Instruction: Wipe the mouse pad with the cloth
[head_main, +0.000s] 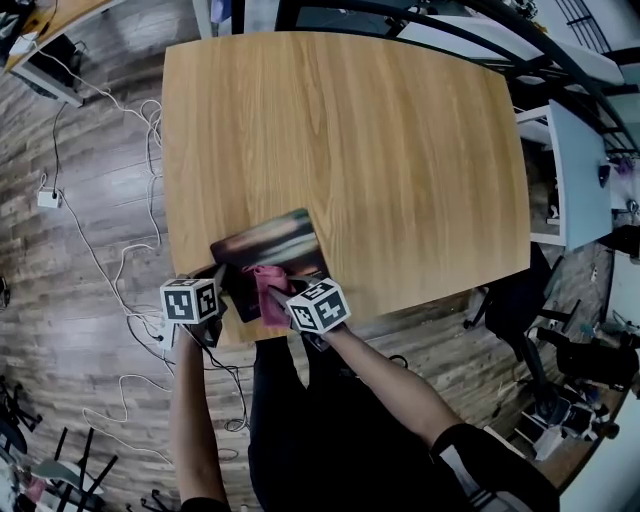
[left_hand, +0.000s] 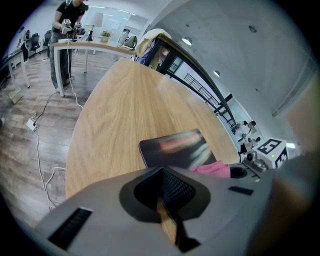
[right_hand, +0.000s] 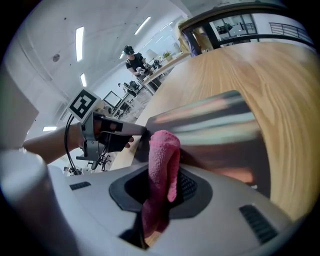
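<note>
Your right gripper (head_main: 284, 292) squeezes the pink cloth (right_hand: 162, 160) against the mouse pad (head_main: 272, 240), ready to rub. Your left gripper (head_main: 218, 287), jaws together, rests at the pad's near left corner, likely steadying it.

Black clothes (head_main: 330, 440), white-striped sleeve (head_main: 478, 460)
</note>
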